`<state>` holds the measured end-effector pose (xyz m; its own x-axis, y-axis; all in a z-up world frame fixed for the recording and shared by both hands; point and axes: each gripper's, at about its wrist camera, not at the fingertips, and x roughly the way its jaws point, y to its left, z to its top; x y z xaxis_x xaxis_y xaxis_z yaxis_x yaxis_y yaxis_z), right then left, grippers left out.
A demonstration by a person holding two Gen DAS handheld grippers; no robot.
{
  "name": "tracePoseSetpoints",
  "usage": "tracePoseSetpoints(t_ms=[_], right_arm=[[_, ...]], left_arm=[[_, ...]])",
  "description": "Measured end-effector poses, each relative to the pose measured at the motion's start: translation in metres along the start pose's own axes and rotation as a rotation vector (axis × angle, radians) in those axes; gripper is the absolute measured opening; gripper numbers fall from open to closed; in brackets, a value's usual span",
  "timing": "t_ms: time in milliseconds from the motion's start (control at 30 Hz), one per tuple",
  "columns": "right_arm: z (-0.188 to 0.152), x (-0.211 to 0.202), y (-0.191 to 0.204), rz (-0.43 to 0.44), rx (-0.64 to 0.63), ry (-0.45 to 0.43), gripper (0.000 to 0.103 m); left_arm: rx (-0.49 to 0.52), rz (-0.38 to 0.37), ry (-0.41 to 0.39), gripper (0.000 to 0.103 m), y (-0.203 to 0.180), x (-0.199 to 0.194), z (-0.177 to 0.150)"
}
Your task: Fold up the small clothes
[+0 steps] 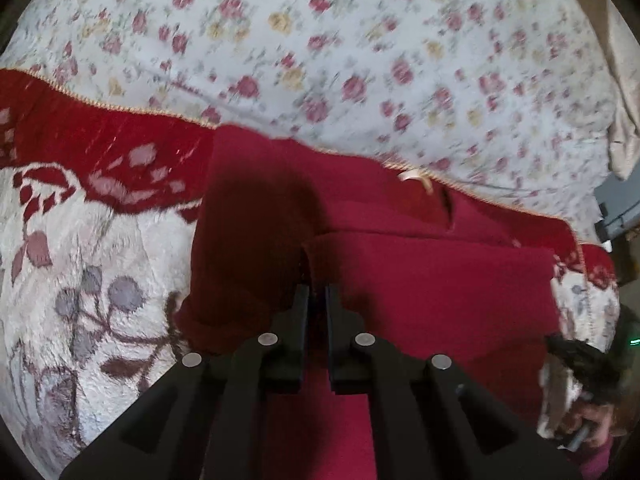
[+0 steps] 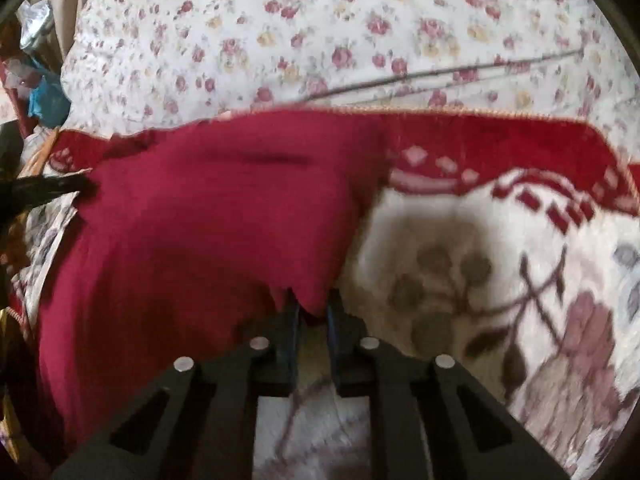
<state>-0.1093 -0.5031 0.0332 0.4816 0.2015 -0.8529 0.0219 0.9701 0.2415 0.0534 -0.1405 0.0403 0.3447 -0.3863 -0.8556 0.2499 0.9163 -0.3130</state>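
Soft crimson knit garment (image 1: 420, 272), folded

The right claw (image 2: 312, 304) pinches a corner of the dark red knit garment (image 2: 208, 232) above a cream floral plush blanket (image 2: 500, 280).

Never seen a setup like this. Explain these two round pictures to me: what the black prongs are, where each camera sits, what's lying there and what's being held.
There is no robot here. A person holds a two-fingered gripper in each hand, and a fisheye camera on each looks forward along its fingers, hence the round pictures. One view shows the left gripper, the other the right gripper. A dark red garment lies on a plush blanket with a red border, over a flowered sheet. Both grippers pinch the garment: the left at a fold, the right at an edge.
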Motion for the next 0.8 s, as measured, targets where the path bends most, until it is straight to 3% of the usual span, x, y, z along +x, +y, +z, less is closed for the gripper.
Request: tracePoseSetpoints(t_ms=[33, 100, 167, 233, 333, 400, 467, 533, 633, 700, 800], right_arm=[[-0.001, -0.007, -0.006, 0.032, 0.030, -0.017, 0.015], [0.002, -0.028, -0.022, 0.127, 0.141, -0.081, 0.043], [0.012, -0.046, -0.036, 0.179, 0.227, -0.188, 0.051], [0.028, -0.045, -0.038, 0.143, 0.237, -0.212, 0.051], [0.055, -0.011, -0.023, 0.121, 0.169, -0.124, 0.047], [0.072, 0.024, -0.016, 0.057, 0.144, -0.045, 0.030], [0.089, 0.048, -0.027, 0.020, 0.198, -0.060, 0.027], [0.101, 0.072, -0.055, 0.106, 0.361, -0.043, 0.026], [0.099, 0.069, -0.078, 0.232, 0.502, -0.073, 0.024], [0.092, 0.054, -0.081, 0.274, 0.519, -0.110, 0.026], [0.076, 0.024, -0.072, 0.235, 0.471, -0.166, 0.038]], left_arm=[[-0.005, 0.000, 0.001, 0.000, 0.002, 0.002, -0.001], [-0.014, -0.008, -0.003, 0.000, 0.004, 0.001, -0.002], [-0.017, -0.002, -0.008, 0.000, 0.003, 0.001, -0.001], [-0.013, 0.007, -0.007, 0.000, 0.002, 0.002, -0.002], [-0.004, 0.021, -0.004, 0.000, 0.000, 0.005, -0.003], [-0.008, 0.021, 0.002, 0.000, 0.000, 0.009, -0.003], [-0.019, 0.012, 0.004, 0.000, 0.003, 0.011, -0.004], [-0.027, 0.006, 0.005, 0.000, 0.004, 0.012, -0.003], [-0.023, 0.001, 0.005, 0.000, 0.006, 0.013, -0.003], [-0.024, -0.006, 0.005, 0.000, 0.008, 0.015, -0.002], [-0.043, -0.019, 0.000, 0.000, 0.010, 0.016, -0.001]])
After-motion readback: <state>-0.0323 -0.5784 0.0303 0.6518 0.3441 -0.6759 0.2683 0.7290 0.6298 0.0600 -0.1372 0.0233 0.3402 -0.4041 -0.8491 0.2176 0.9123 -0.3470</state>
